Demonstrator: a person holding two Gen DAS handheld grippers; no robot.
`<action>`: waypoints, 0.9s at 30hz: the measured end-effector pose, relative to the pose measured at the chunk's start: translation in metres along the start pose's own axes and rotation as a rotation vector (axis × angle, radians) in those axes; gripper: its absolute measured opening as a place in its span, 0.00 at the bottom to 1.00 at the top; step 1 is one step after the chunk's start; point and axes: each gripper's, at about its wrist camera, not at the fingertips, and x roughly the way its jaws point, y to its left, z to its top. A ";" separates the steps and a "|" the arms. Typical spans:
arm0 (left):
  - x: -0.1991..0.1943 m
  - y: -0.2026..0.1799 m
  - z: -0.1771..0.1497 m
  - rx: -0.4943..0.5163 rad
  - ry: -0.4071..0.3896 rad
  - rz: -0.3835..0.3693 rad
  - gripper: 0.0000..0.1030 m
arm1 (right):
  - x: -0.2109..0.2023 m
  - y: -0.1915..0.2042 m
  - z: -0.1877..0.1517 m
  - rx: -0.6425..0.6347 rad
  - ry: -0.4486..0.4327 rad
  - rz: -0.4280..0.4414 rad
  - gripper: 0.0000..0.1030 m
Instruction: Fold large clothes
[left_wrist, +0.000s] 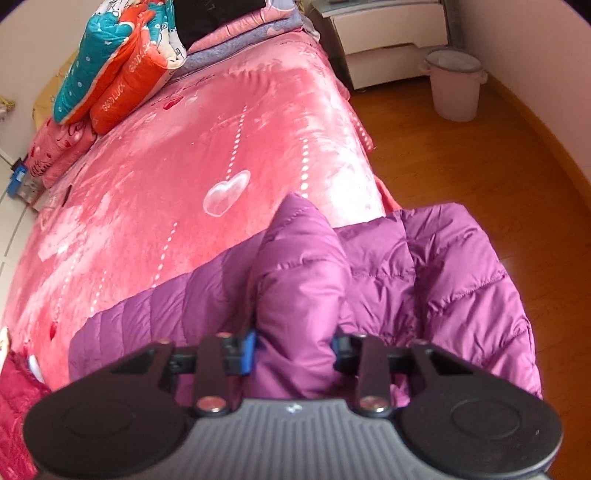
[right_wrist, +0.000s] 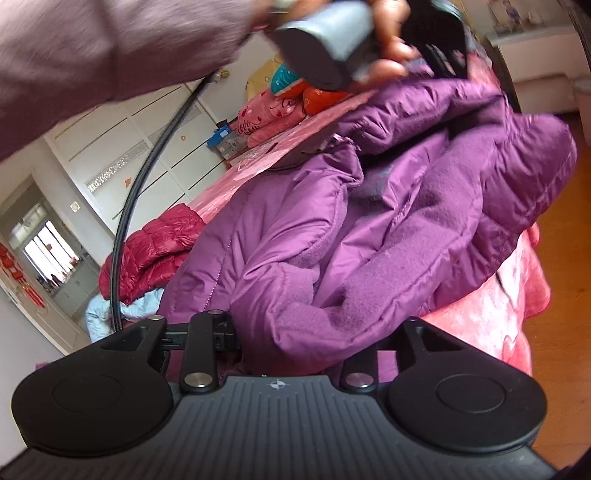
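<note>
A purple puffer jacket (left_wrist: 424, 266) lies bunched at the near end of a bed with a pink cover (left_wrist: 221, 129), partly hanging over its edge. My left gripper (left_wrist: 293, 345) is shut on a raised fold of it, the blue pads (left_wrist: 250, 347) pressing in from both sides. In the right wrist view the jacket (right_wrist: 369, 229) shows its fleece lining and spills over my right gripper (right_wrist: 295, 343). Fabric fills the gap and hides the fingertips, so its grip is unclear. A person's hand (right_wrist: 391, 44) holds the left gripper's handle at the top of that view.
Folded quilts (left_wrist: 122, 62) are stacked at the head of the bed. A red puffer jacket (right_wrist: 159, 243) and a light blue garment (right_wrist: 107, 314) lie at the bed's left side. A white nightstand (left_wrist: 391, 44) and a pale bucket (left_wrist: 454, 85) stand on the wooden floor (left_wrist: 480, 166).
</note>
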 end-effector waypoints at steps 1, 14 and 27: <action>-0.005 0.009 -0.002 -0.023 -0.013 -0.018 0.23 | 0.001 -0.003 0.000 0.022 0.008 0.005 0.66; -0.091 0.132 -0.061 -0.439 -0.253 -0.184 0.15 | -0.005 -0.041 -0.011 0.263 0.066 0.089 0.39; -0.181 0.227 -0.220 -0.819 -0.507 -0.290 0.13 | -0.086 0.001 0.031 -0.027 -0.201 -0.182 0.23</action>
